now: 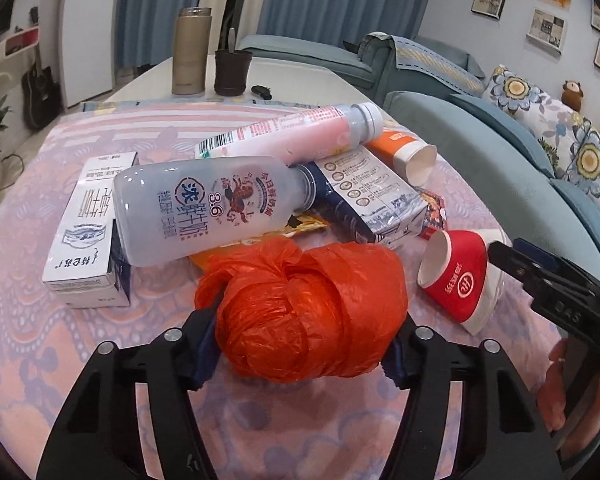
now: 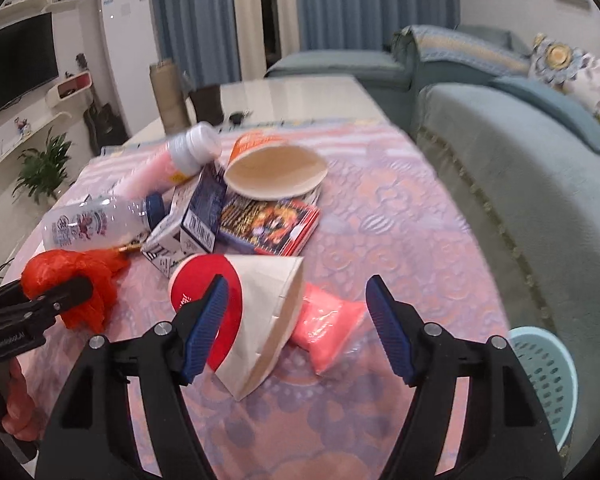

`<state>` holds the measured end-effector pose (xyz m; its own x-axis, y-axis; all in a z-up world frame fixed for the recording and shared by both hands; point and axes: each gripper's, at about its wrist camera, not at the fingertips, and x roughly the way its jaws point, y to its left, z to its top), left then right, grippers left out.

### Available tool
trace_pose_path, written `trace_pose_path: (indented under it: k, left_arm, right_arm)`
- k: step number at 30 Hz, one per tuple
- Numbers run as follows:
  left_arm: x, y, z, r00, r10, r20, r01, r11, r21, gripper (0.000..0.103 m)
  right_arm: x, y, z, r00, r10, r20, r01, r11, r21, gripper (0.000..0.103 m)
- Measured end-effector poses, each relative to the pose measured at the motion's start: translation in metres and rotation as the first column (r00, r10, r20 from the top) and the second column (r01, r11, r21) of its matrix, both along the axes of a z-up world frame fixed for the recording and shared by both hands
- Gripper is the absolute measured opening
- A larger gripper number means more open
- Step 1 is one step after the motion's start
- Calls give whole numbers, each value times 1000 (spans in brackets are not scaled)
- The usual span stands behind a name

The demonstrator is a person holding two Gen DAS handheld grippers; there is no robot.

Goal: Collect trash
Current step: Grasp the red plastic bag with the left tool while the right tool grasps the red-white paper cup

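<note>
The left gripper [image 1: 304, 344] is squeezed shut on a scrunched-up red plastic bag [image 1: 306, 312], w/ both blue pads pressed into its sides, and just past the bag lies the trash pile: a white milk bottle [image 1: 204, 208] on its side, a pink bottle [image 1: 300, 132] behind it, and milk cartons [image 1: 86, 232] to the left. The right gripper [image 2: 296, 320] is wide open and holds nothing; its fingers [image 2: 206, 320] sit on each side of a squashed red & white paper cup [image 2: 256, 312] lying on the pink tablecloth [image 2: 400, 208], w/ a small pink packet [image 2: 328, 320] right behind the cup & a light blue basket [image 2: 548, 380] off to the right, below the table edge
</note>
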<state>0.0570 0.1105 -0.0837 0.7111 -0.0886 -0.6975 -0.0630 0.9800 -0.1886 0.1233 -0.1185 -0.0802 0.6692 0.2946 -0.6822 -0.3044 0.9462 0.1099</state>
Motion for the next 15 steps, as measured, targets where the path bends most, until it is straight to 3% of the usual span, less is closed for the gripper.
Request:
trace_pose_path:
  k: [4,6,8,15]
  left_arm:
    - [-5,-2,2,1000,8,23,-8,1000,13,53]
    - [-7,-1,4,999,14,32,-15,1000,1,51]
    - [-8,1,5,999,19,37,-19,1000,-8,51]
    - [-14,6,6,998,34,54,-32,999,-35,51]
  right_arm:
    - [0,12,-1,998,62,-11,-62,998,-13,65]
    - [-5,19,3,996,94,2,-94,995,-21,40]
    - [-16,26,9,993,112,42,-109,993,-51,34]
    - [-49,44,23,976,210,66,-209,978,-23,33]
